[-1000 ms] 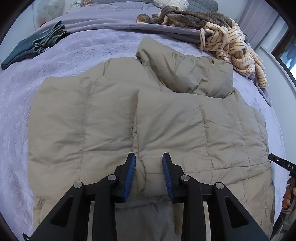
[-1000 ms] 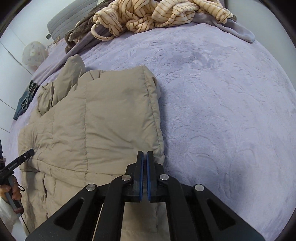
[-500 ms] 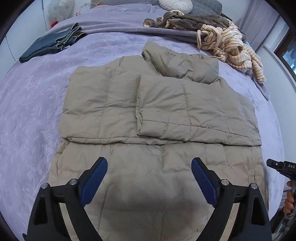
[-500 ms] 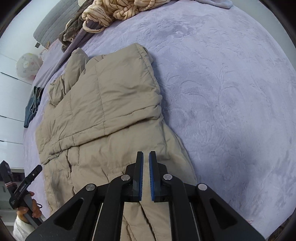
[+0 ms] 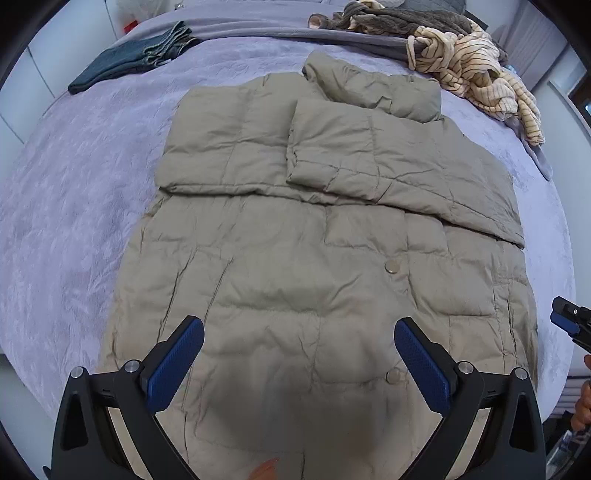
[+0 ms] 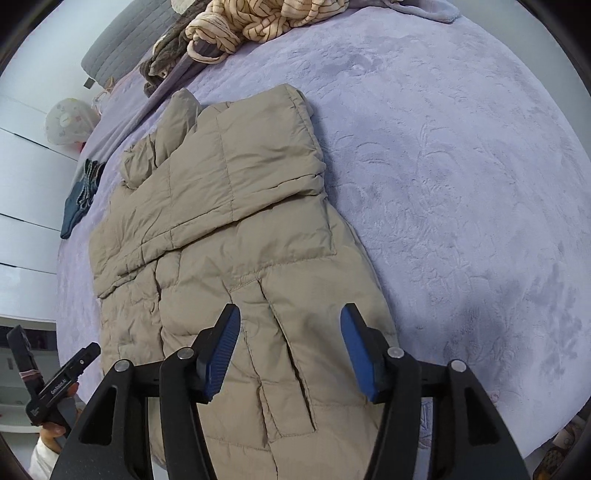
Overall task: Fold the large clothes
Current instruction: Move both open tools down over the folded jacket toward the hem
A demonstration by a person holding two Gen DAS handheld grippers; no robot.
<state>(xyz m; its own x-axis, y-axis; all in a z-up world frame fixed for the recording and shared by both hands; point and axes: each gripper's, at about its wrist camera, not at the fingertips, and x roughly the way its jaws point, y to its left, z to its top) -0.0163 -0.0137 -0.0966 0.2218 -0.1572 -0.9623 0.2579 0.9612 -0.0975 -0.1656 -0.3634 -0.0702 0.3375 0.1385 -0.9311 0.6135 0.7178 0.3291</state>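
Observation:
A beige puffer coat (image 5: 314, 236) lies flat on the lilac bed, both sleeves folded across its chest and the hood at the far end. It also shows in the right wrist view (image 6: 229, 236). My left gripper (image 5: 299, 365) is open wide and empty, held above the coat's lower hem. My right gripper (image 6: 290, 350) is open and empty above the coat's right pocket area, and its tip shows at the edge of the left wrist view (image 5: 569, 321). The left gripper also shows in the right wrist view (image 6: 55, 380).
A striped cream garment (image 5: 476, 66) and a brown one (image 5: 399, 18) are piled at the far right of the bed (image 5: 74, 177). Folded dark jeans (image 5: 129, 62) lie at the far left. The bed's near edge is just below the coat hem.
Both grippers have pulled back from the folded sleeves toward the hem. The left opened wide; the right, shut a second ago, has opened. The sleeves stay folded on the chest.

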